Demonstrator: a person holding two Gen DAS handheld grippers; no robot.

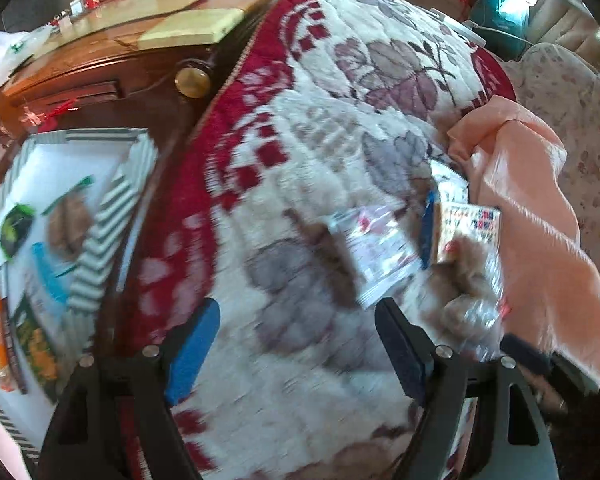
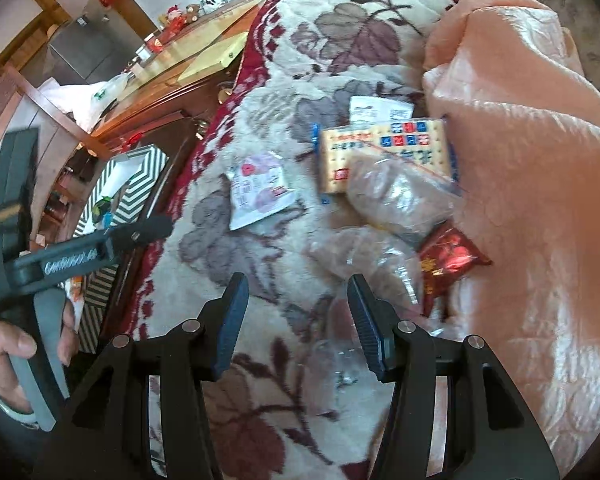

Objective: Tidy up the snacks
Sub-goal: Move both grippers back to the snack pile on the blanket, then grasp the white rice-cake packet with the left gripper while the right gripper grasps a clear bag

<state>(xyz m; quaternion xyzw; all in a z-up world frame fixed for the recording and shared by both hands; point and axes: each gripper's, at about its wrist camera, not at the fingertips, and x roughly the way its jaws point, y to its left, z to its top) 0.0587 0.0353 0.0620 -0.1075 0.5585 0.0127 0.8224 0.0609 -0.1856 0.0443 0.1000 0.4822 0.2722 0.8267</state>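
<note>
Several snack packs lie on a floral blanket (image 2: 284,60). A white pouch (image 2: 258,190) lies left of a cracker pack (image 2: 384,148), with two clear bags of brown snacks (image 2: 400,196) and a red packet (image 2: 448,264) nearer me. My right gripper (image 2: 298,320) is open and empty, just short of the nearer clear bag (image 2: 364,256). My left gripper (image 1: 296,344) is open and empty over the blanket (image 1: 340,80), left of the white pouch (image 1: 376,252) and the cracker pack (image 1: 468,232). A striped box (image 1: 112,216) at the left holds several snacks.
A peach quilt (image 2: 520,140) is bunched on the right side of the bed. A dark wooden cabinet (image 1: 100,76) stands behind the striped box (image 2: 140,184). The left gripper's body (image 2: 68,256) and the hand on it show in the right wrist view.
</note>
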